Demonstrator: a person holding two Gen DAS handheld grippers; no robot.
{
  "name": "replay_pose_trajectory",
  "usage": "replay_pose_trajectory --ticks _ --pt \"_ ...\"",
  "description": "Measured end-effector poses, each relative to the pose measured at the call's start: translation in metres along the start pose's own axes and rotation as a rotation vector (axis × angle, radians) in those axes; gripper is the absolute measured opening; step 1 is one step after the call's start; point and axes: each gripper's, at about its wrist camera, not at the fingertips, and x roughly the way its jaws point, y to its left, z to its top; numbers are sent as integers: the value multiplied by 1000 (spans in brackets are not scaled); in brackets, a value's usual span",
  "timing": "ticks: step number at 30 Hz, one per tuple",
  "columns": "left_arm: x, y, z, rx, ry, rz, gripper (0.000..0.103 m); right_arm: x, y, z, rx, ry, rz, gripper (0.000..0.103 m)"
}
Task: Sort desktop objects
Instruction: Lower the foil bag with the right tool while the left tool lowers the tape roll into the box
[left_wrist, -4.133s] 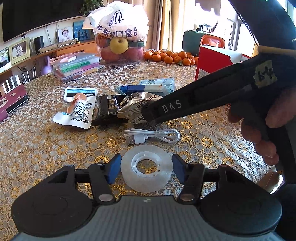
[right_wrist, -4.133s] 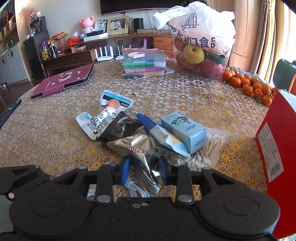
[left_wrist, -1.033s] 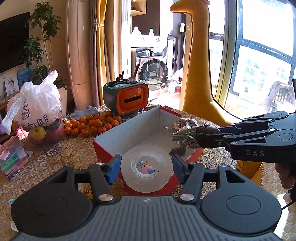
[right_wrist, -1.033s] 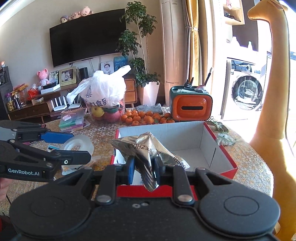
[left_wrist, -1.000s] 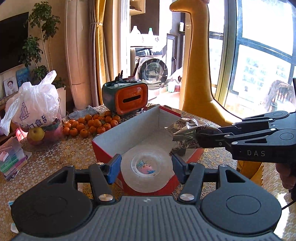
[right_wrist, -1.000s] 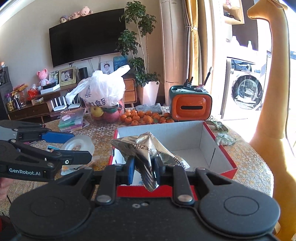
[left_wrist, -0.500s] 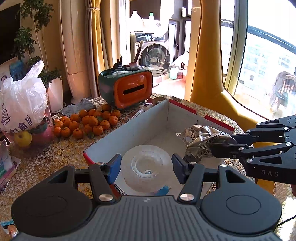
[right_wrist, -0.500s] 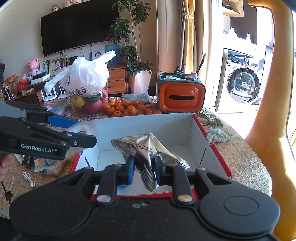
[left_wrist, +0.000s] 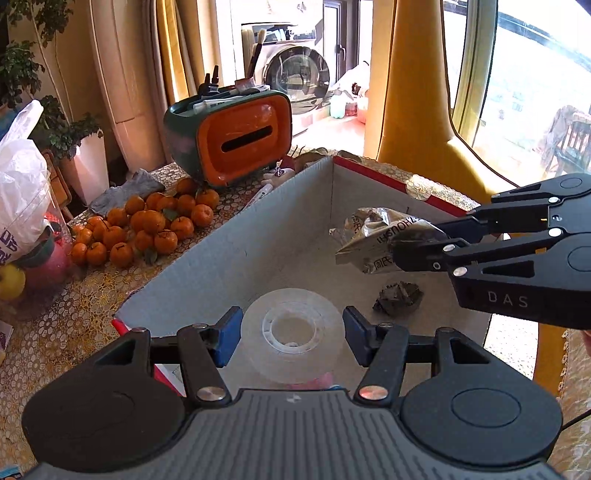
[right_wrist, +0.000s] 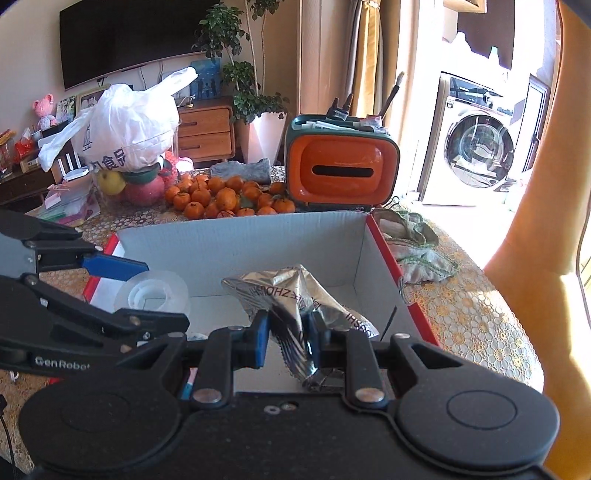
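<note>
Two grippers are held over an open red cardboard box with a grey inside (left_wrist: 288, 236). The left gripper (left_wrist: 291, 334) is clamped on a clear roll of adhesive tape (left_wrist: 291, 325); the right gripper (right_wrist: 286, 338) is pinched on a crumpled silver foil packet (right_wrist: 280, 291). A small dark crumpled scrap (left_wrist: 398, 297) is seen on the box floor. Beyond the box, a heap of small oranges (left_wrist: 147, 221) and an orange-fronted green tissue box (right_wrist: 341, 170) are found on the lace-covered table (right_wrist: 472, 306).

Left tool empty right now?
No, the left tool is clamped on a clear tape roll, over the red box.
</note>
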Motion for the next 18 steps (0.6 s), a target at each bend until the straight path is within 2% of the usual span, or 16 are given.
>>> replay_pose_trajectory --ticks 2,6,12,18 --pt "8 -3 3 13 24 -2 58 6 -3 5 10 13 23 21" --pt "24 -8 6 36 71 -16 58 20 -4 12 5 41 10 22" --pt "44 -18 8 87 148 -32 58 46 -10 20 48 115 19 22" --pt "59 -22 9 123 209 -39 58 65 -12 24 61 209 -12 22"
